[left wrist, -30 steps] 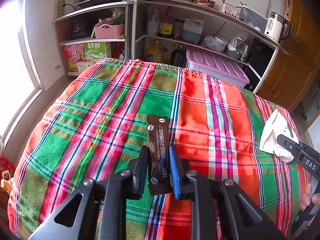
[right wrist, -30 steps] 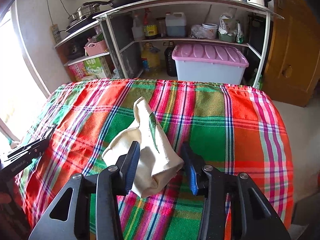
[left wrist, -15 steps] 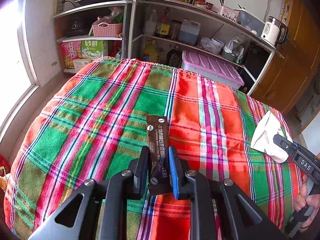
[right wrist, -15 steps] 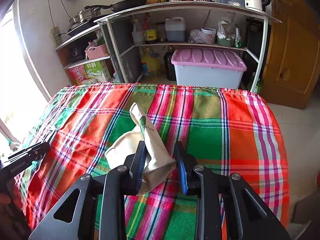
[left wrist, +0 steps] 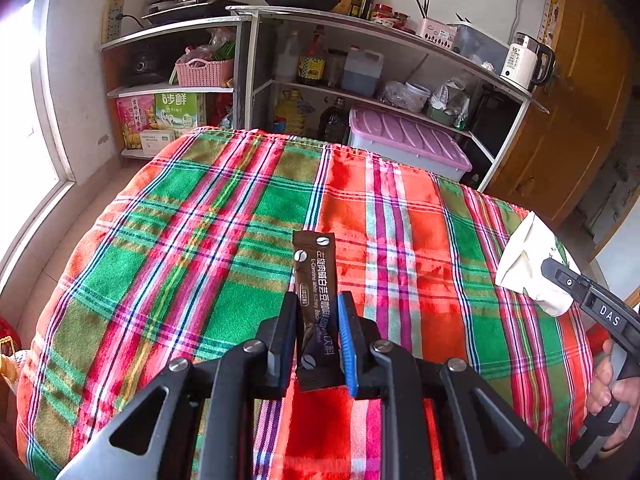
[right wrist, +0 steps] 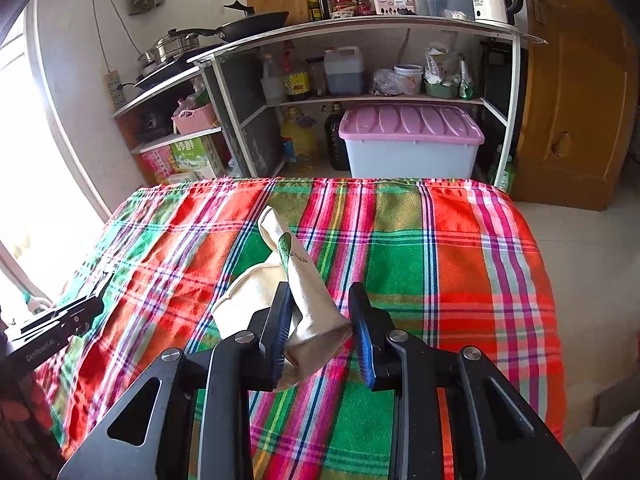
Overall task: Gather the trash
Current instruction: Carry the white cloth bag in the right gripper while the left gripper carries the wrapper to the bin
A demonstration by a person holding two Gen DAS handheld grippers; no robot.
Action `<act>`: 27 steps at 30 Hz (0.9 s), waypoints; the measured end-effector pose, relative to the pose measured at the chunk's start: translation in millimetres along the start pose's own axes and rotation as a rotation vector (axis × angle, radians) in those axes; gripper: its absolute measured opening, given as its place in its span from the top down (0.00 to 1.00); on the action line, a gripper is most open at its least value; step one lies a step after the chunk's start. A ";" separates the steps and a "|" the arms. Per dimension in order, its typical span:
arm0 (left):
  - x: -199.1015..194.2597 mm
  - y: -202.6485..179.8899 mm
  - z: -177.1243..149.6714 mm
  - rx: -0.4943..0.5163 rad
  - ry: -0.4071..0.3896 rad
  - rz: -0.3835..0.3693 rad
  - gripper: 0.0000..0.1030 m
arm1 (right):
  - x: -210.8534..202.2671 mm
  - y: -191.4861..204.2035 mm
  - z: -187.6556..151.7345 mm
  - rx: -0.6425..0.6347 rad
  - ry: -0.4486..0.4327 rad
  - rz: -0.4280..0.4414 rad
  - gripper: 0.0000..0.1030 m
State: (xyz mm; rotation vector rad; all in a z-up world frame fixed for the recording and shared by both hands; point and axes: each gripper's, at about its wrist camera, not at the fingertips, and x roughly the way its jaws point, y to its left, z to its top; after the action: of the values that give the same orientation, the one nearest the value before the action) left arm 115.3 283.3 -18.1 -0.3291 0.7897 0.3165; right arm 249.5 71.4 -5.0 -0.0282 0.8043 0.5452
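My left gripper point(left wrist: 318, 312) is shut on a dark brown coffee sachet point(left wrist: 314, 276) and holds it upright above the plaid tablecloth point(left wrist: 200, 240). My right gripper point(right wrist: 322, 308) is shut on a cream paper bag point(right wrist: 304, 280) with a green logo, lifted off the cloth point(right wrist: 440, 260). In the left wrist view the paper bag point(left wrist: 528, 268) and the right gripper point(left wrist: 600, 312) show at the far right. In the right wrist view the left gripper's body point(right wrist: 56, 328) shows at the left edge.
Beyond the table's far edge stand metal shelves point(right wrist: 360, 96) with bottles, a pink basket point(left wrist: 204, 72) and a lidded pink-topped storage box point(right wrist: 412, 140). A wooden cabinet point(right wrist: 572, 100) stands at the right. A bright window point(left wrist: 20, 120) is on the left.
My right gripper closed on the paper bag and lifted it. My left gripper rose a little with the sachet still held.
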 end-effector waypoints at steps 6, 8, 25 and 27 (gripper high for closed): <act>-16.8 -16.8 -8.1 0.036 -0.014 -0.034 0.80 | -29.2 -7.9 -12.9 0.034 -0.034 0.001 0.71; -22.7 -25.0 -11.3 0.049 -0.019 -0.054 0.80 | -39.6 -12.0 -18.8 0.044 -0.042 -0.006 0.71; -73.8 -127.1 -44.0 0.232 -0.054 -0.231 0.80 | -136.4 -58.5 -70.7 0.153 -0.133 -0.102 0.71; -76.9 -141.9 -48.9 0.256 -0.053 -0.255 0.80 | -147.4 -69.5 -77.4 0.172 -0.143 -0.118 0.71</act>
State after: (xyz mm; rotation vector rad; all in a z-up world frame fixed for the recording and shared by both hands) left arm 89.4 123.7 30.0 -0.1762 0.7178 -0.0159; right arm 146.9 -72.8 30.1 0.1196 0.7028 0.3609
